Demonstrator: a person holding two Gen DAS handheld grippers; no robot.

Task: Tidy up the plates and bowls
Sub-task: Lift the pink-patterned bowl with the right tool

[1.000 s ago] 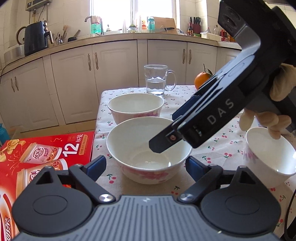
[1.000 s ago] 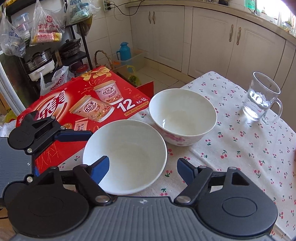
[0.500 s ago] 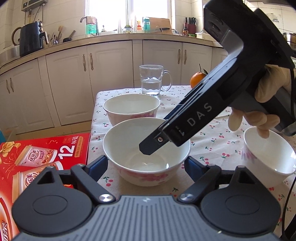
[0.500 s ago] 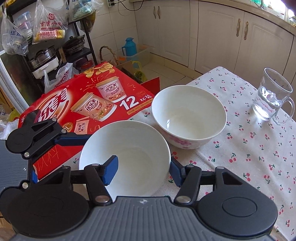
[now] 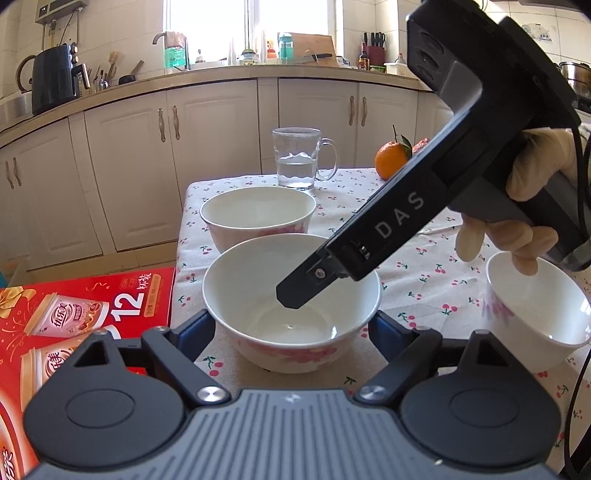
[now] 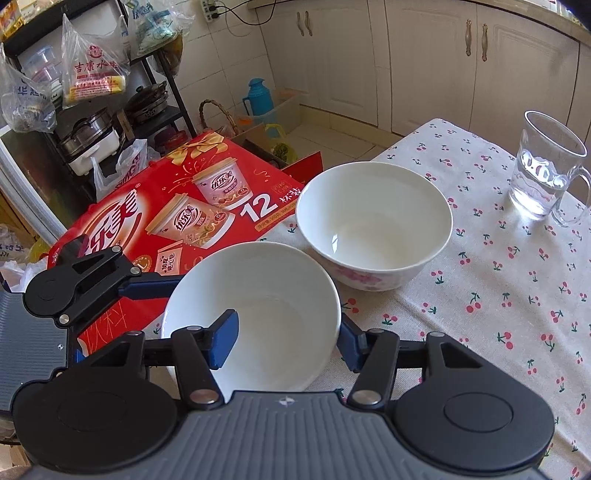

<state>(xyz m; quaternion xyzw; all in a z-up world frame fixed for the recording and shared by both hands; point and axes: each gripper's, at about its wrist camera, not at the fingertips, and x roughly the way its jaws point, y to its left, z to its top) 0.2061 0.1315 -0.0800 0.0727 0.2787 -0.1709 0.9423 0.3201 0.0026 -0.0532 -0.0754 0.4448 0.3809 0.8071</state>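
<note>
Right gripper (image 6: 286, 341) clamped moments ago onto the near bowl's (image 6: 255, 317) rim, one finger inside, one outside; bowl gripped and likely ready for stacking. Left gripper (image 5: 291, 328) left spread, straddling that bowl without touching. Second bowl (image 6: 373, 225) just beyond it, table edge (image 6: 295, 229) close alongside, open cloth beyond, toward the mug (image 6: 546, 173).

It was a home kitchen. Cream cabinets (image 5: 207, 155) ran under a counter (image 5: 221, 72) that carried a black kettle-like appliance (image 5: 55, 83), a tap (image 5: 173, 44), a knife block (image 5: 375, 53) and bottles by the window (image 5: 243, 22). A table with a cherry-print cloth (image 6: 517, 277) stood near a rack of pots (image 6: 110, 122) and hanging shopping bags (image 6: 92, 70).
</note>
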